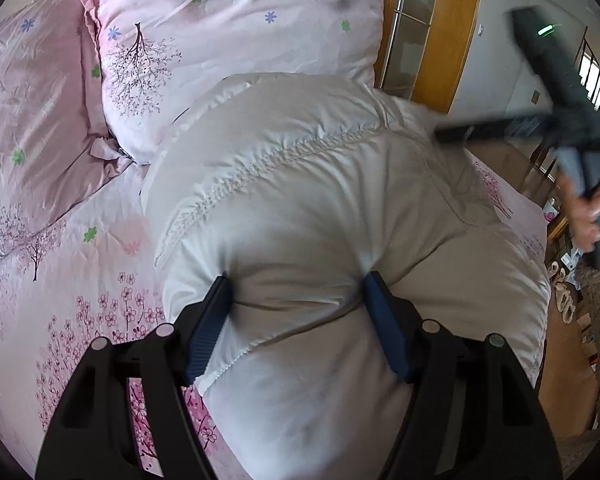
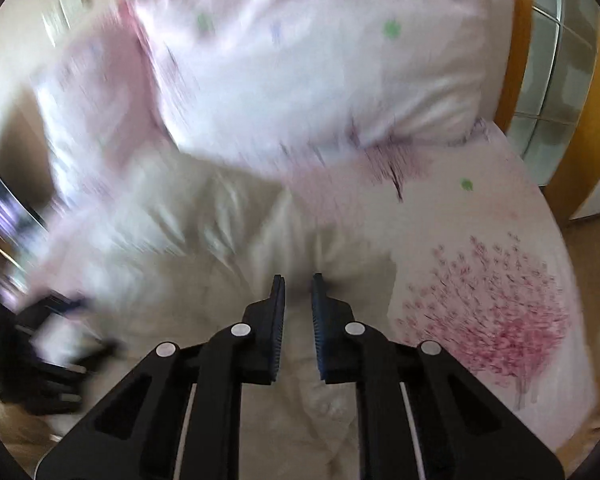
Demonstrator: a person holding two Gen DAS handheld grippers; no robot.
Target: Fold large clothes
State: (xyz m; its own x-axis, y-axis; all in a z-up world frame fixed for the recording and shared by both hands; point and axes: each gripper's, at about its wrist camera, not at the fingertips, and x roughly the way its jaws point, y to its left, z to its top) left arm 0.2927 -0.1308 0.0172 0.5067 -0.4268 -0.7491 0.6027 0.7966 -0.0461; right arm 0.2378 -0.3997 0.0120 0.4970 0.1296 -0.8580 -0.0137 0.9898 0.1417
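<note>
Item: white padded jacket [image 1: 320, 208], puffy, quilted with gathered seams, lying bunched on the bed [image 1: 80, 280] below a pink flowered pillow [image 1: 228, 40].

Bed cover: pale pink with cherry-tree prints; a second, darker pink pillow [image 1: 32, 92] lies beside the first.

Left tongs [image 1: 298, 292]: pinching a thick fold of the jacket, both blue pads pressed into the fabric, which bulges between them.

Right tongs [image 2: 298, 292]: pressed nearly together with a slim gap, nothing visibly between them, hanging above the jacket; this view is blurred. In the left view they appear at the bed's far side, carried by a person's hand [image 1: 588, 208].

Surroundings: wooden door frame [image 1: 452, 32] with glass panels behind the bed.
</note>
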